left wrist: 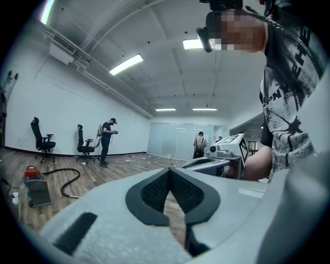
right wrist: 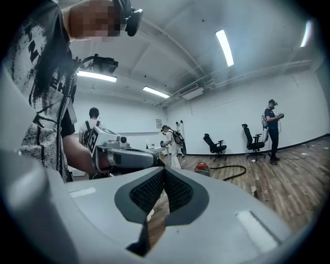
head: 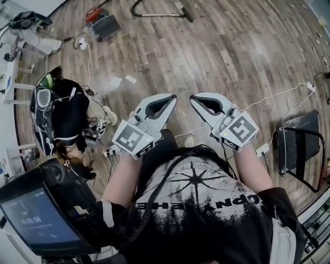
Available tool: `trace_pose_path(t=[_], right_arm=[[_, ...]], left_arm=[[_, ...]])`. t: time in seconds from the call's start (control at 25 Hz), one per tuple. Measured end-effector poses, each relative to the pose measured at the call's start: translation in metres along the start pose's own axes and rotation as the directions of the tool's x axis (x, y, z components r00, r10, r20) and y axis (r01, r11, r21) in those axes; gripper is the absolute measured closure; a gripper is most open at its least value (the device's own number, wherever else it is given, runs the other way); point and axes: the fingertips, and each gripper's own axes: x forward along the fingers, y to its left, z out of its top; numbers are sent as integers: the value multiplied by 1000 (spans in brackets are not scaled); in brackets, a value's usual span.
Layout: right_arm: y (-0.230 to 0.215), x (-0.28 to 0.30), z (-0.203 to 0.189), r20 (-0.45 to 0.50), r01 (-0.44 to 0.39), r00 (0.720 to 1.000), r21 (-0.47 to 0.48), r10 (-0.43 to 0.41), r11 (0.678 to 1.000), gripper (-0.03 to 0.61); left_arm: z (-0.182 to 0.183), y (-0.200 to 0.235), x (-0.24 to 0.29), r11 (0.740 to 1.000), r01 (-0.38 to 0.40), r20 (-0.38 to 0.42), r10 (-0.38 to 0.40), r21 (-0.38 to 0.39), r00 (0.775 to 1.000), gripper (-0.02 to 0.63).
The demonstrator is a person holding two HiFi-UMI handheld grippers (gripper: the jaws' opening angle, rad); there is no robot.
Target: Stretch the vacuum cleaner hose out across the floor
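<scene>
Both tongs are clenched and empty: left tongs (head: 171, 99) and right tongs (head: 194, 99) side by side at chest level. The hose (head: 154, 15) lies curved on the wood floor (head: 232, 51) at twelve o'clock, red vacuum cleaner (head: 95, 14) at eleven, well apart from them.

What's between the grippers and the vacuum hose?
Nothing visible. Bare wooden floor runs from the left gripper and right gripper, both shut and empty, to the hose; paper scraps lie off to the left.
</scene>
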Motion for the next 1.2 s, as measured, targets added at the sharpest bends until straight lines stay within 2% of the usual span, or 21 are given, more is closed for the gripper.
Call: trace_pose_path(t=[0.16,0.4,0.56,0.76,0.96,1.2], right_arm=[[-35,38,8,-28,1,1000,-9,-1,1000,572],[-115,106,30,-64,86,994,-31,-88,996,572],[-173,173,72,-27,133,991,-25,-134,991,572],[-223,241,113,23,167,986,-36,-166,985,572],[-255,271,122,-17,181,983,-35,-181,983,572],[-292,285,110,-36,198,980,-7,-198,980,572]], left_arm=[[-4,51,14,999,-6,7,7,-40,1000,614],[15,155,48,998,50,26,-49,-36,998,614],[45,240,62,994,103,27,-103,-17,994,614],[64,321,74,990,142,2,-142,18,990,614],[78,367,85,990,142,7,-142,4,990,614],[67,401,104,990,143,-4,-143,-18,990,614]])
